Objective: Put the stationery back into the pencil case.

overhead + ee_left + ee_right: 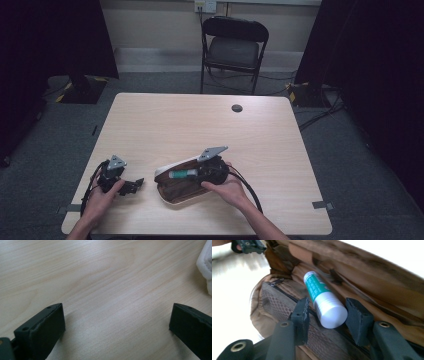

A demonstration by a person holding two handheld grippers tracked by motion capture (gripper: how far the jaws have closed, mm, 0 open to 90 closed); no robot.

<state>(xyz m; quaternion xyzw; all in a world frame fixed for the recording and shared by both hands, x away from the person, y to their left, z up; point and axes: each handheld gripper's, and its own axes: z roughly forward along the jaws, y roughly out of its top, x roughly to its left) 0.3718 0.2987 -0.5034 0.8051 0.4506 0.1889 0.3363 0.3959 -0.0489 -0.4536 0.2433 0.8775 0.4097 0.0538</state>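
The green-and-white tube [322,297] lies in the open brown pouch [367,282], its cap between the right gripper's [329,317] spread jaws, seemingly untouched. At nine o'clock, the left gripper [117,322] rests released on the table [100,277].

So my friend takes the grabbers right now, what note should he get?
Right gripper: jaws on either side of the green-and-white tube with a silver cap, small gaps showing, so apparently open. The tube lies inside the open brown fabric pouch with a white outside.
Left gripper: open, nothing between its jaws, low over the light wooden table, left of the pouch.
Done: the tube is in the pouch.
Left, probably: draw the right gripper back and close the pouch.
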